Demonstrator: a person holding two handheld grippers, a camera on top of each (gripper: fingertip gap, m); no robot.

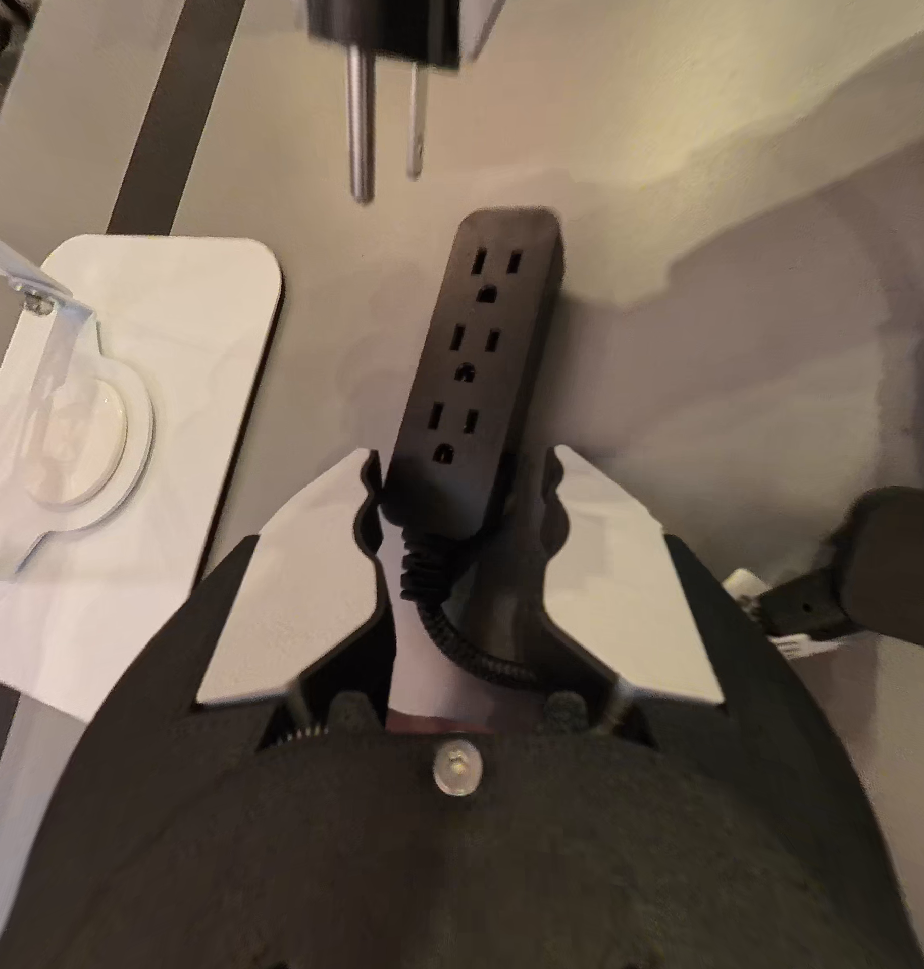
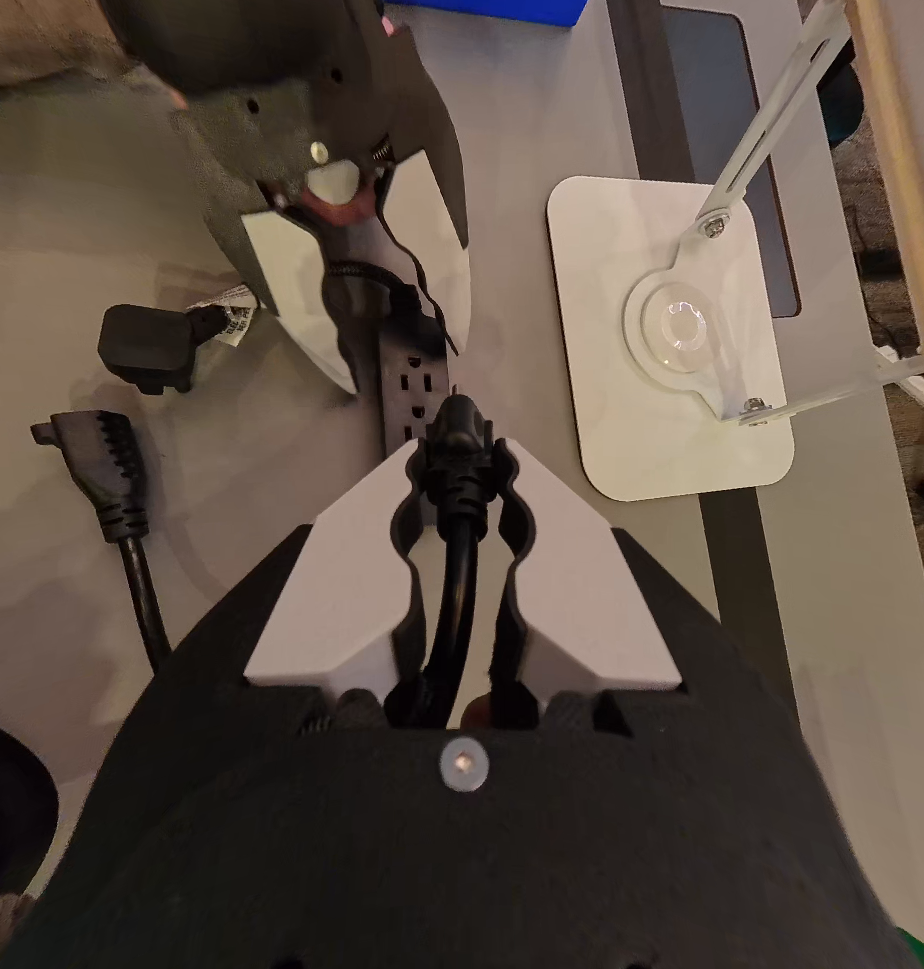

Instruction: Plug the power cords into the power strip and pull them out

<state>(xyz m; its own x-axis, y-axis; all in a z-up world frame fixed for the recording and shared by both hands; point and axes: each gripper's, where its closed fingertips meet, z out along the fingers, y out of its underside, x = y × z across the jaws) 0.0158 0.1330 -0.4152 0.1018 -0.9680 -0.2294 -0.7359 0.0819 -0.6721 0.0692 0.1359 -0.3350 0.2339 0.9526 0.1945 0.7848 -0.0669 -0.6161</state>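
So my left gripper (image 1: 462, 472) has its fingers (image 1: 313, 556) clamped around the cord end of the black power strip (image 1: 494, 341), which lies flat on the grey desk (image 1: 711, 210) with all three outlets facing up and nothing plugged in. My right gripper (image 2: 459, 456) has its fingers (image 2: 565, 571) clenched on a black plug (image 2: 457, 427), cord (image 2: 457, 587) trailing back between them. In the left wrist view that plug (image 1: 384, 36) hangs above the far end of the power strip with its prongs (image 1: 360, 126) bare and pointing down, clear of the outlets. In the right wrist view the plug sits over the power strip (image 2: 412, 388), with the left gripper (image 2: 405, 351) at the strip's other end. Left of the strip there, a boxy black plug (image 2: 145, 346) with a white tag and another black plug (image 2: 100, 456) on a thick cord lie loose on the desk (image 2: 239, 524). On the strip's other side sits a white stand base (image 2: 607, 272) with a clear bracket (image 2: 680, 325) bolted on.
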